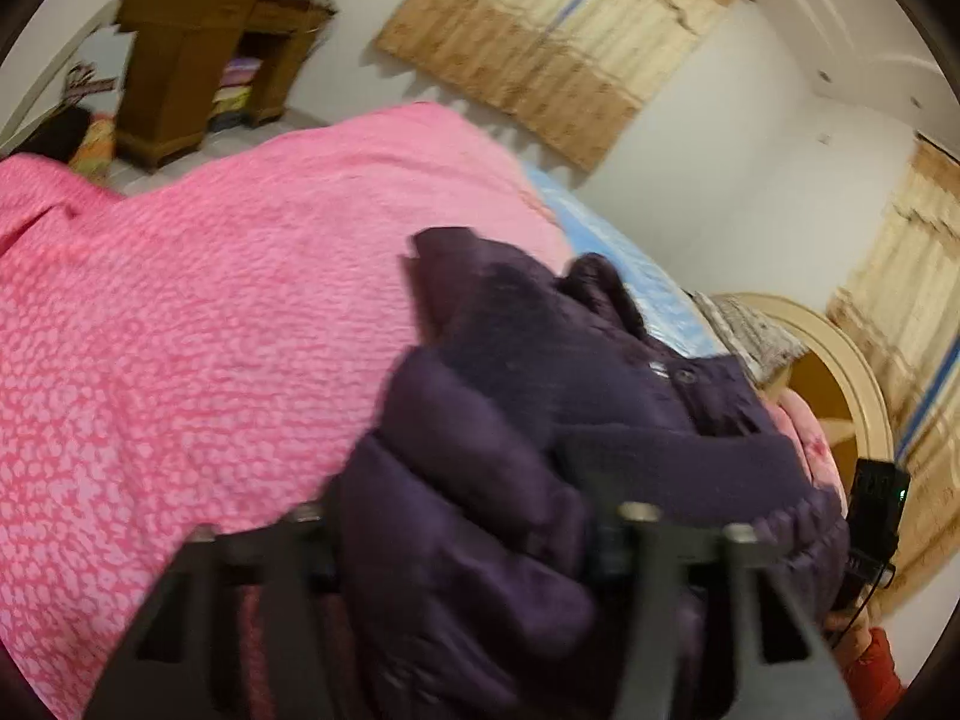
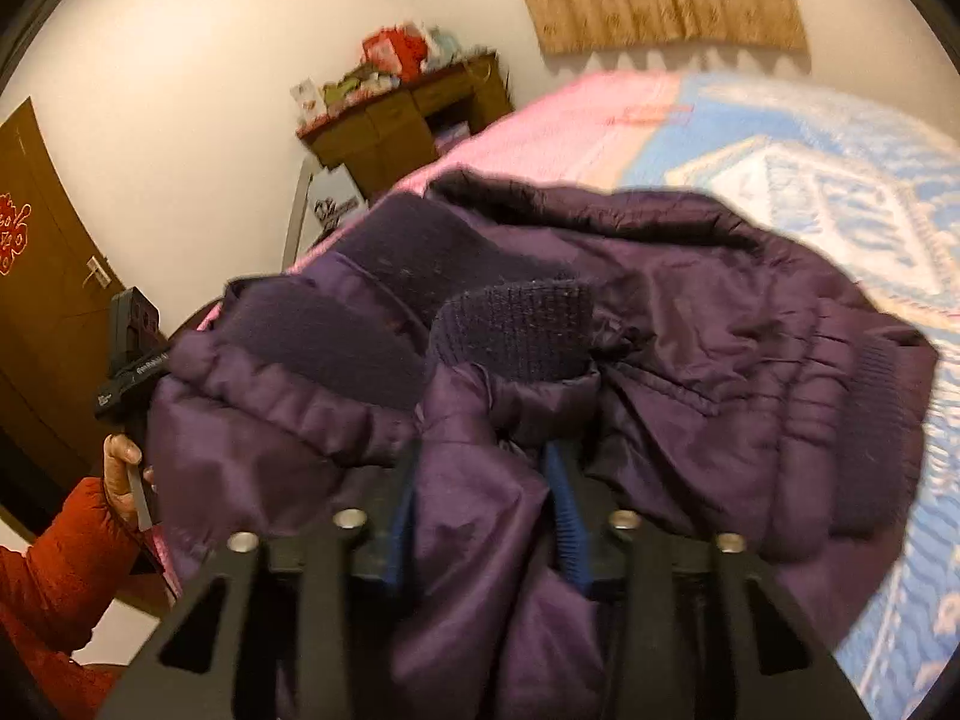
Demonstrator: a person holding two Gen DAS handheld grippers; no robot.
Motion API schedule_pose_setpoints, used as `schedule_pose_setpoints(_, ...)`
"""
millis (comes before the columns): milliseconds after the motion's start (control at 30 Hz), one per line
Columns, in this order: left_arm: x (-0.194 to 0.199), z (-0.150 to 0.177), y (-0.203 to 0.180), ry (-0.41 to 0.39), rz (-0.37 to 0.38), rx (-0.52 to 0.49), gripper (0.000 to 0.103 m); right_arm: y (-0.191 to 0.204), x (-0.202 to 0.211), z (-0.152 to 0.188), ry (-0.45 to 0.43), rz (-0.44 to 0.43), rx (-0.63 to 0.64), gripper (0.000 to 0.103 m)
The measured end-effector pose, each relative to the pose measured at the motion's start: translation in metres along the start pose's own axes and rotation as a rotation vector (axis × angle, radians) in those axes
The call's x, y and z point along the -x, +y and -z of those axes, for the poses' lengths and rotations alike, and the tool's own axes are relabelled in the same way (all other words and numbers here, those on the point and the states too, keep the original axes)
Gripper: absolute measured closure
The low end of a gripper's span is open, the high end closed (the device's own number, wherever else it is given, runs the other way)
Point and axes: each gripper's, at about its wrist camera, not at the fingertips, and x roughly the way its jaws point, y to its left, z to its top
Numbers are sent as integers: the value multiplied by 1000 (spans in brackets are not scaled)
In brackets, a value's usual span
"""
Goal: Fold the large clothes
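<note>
Soft, puffy, slick-shelled purple jacket [image 2: 690,324] bunched on the bed [image 2: 840,192], light but floppy, best taken at a knit cuff [image 2: 516,324]; right gripper [image 2: 486,516] fingers pinching a sleeve fold, left gripper [image 1: 462,546] fingers astride the padding, grip uncertain.

Readable signs in the room

A red ornament [image 2: 15,234] is showing on the brown door [image 2: 54,324], left edge; its characters are not readable.
</note>
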Motion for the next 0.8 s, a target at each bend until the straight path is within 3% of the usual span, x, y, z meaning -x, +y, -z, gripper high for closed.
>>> schedule_pose_setpoints(67, 6, 2, -9, -30, -25, -62, 53, 4, 22, 8, -63, 21, -4, 82)
schedule_pose_setpoints(233, 15, 3, -6, -41, 9, -52, 53, 6, 78, 26, -191, 126, -16, 83)
schedule_pose_setpoints(300, 13, 3, -6, -30, 8, -53, 53, 5, 81, 34, -177, 178, -7, 83)
schedule_pose_setpoints(367, 10, 1, -8, -11, -10, -66, 43, 1, 71, 41, -127, 224, 2, 82)
schedule_pose_setpoints(467, 9, 0, -6, 12, -43, -34, 25, -8, 62, 48, -91, 200, -50, 72)
schedule_pose_setpoints(500, 11, -1, -3, 15, -36, -19, 24, -12, 64, 48, -95, 180, -81, 62)
schedule_pose_setpoints(533, 15, -3, 0, 19, -22, -2, 23, -17, 66, 47, -96, 170, -110, 44)
schedule_pose_setpoints(600, 23, -1, 2, 16, -17, 4, 18, -24, 78, 44, -128, 166, -157, 28)
schedule_pose_setpoints(700, 34, -7, 1, -19, -47, -40, 7, -32, 95, 34, -197, 119, -175, 24)
schedule_pose_setpoints(800, 29, -16, -4, -17, -80, -100, 4, -33, 87, 19, -184, 80, -157, 21)
